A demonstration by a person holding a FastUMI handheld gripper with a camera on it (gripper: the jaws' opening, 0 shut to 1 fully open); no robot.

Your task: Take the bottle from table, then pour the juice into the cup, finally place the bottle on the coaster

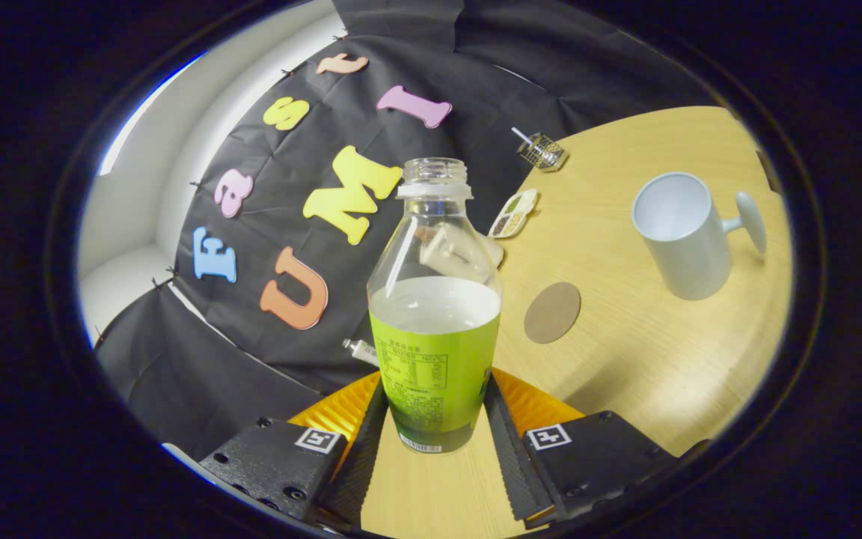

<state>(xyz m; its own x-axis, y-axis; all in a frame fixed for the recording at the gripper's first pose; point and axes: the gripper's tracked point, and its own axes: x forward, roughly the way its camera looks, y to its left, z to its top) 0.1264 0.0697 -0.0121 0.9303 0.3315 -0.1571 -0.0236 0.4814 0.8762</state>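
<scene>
**Bottle gripped low, cap off, part full**

Bottle (435, 314) is seen upright between the 2 fingers of the gripper (435, 419), which are closed in against its labelled lower body, 1 on each side; both appear to press on it. Whether its base is on the table (648, 374) or just lifted cannot be told.

The bottle is clear thin plastic, uncapped, with liquid up to about mid-height. It is judged light to moderate in weight, with most of the mass sitting low. The wall is likely to flex under a hard squeeze, and the label film may be slippery, so a firm but not crushing hold on the straight labelled section is suggested, below the tapering shoulder. Spilling is a risk with the neck open if the bottle is tilted early.

The cup (682, 236) stands well beyond the fingers to the right, its mouth tipped toward the camera. The round coaster (552, 312) lies flat between bottle and cup.
</scene>
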